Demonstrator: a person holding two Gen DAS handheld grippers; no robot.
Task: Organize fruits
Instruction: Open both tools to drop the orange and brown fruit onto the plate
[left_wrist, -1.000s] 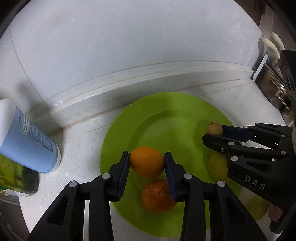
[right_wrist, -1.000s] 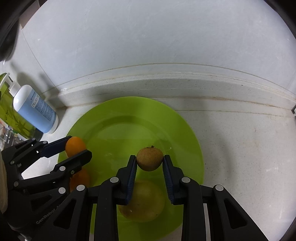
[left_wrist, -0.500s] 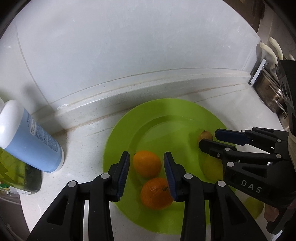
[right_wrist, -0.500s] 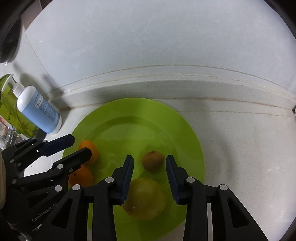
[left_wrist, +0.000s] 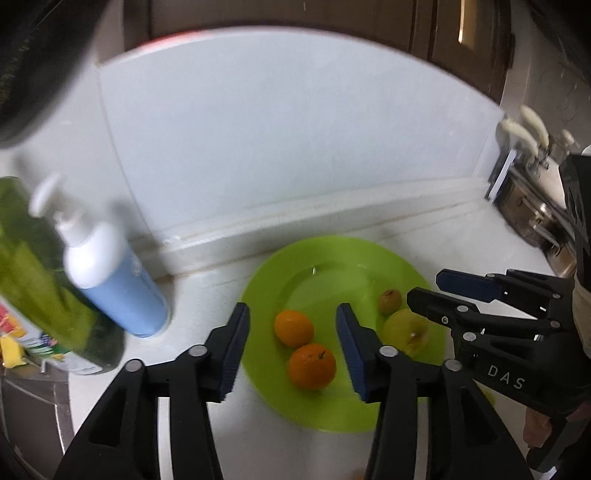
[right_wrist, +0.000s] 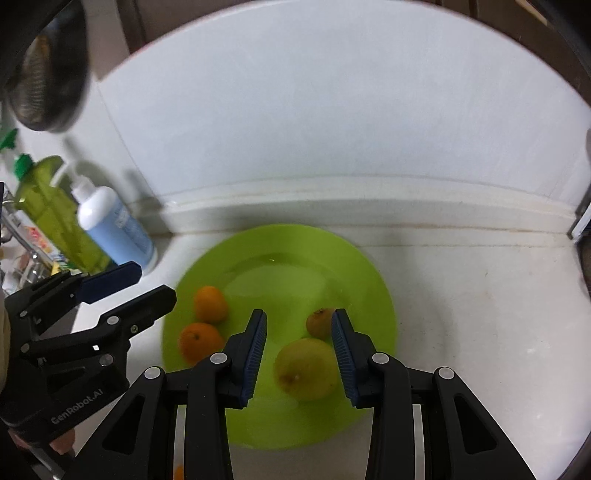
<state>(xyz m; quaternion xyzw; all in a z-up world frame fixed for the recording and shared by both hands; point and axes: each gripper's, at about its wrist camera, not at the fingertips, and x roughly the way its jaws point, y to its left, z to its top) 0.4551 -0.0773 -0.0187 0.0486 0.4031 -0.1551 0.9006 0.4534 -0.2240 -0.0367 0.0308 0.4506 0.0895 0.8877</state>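
Note:
A green plate (left_wrist: 332, 258) (right_wrist: 280, 243) lies on the white counter by the wall. On it lie two oranges (left_wrist: 294, 328) (left_wrist: 312, 365), a yellow pear-like fruit (left_wrist: 405, 330) (right_wrist: 306, 369) and a small brown fruit (left_wrist: 389, 301) (right_wrist: 319, 324). The oranges also show in the right wrist view (right_wrist: 210, 303) (right_wrist: 199, 341). My left gripper (left_wrist: 293, 350) is open and empty, raised above the oranges. My right gripper (right_wrist: 298, 356) is open and empty, raised above the pear and brown fruit.
A blue and white pump bottle (left_wrist: 110, 280) (right_wrist: 114, 229) and a green bottle (left_wrist: 44, 288) (right_wrist: 55, 218) stand left of the plate. A metal rack (left_wrist: 532, 206) is at the right. A raised ledge runs along the wall behind the plate.
Both grippers let go of their fruit: the orange and the small brown fruit now lie on the plate. Both grippers opened wider and pulled up and back from the plate.

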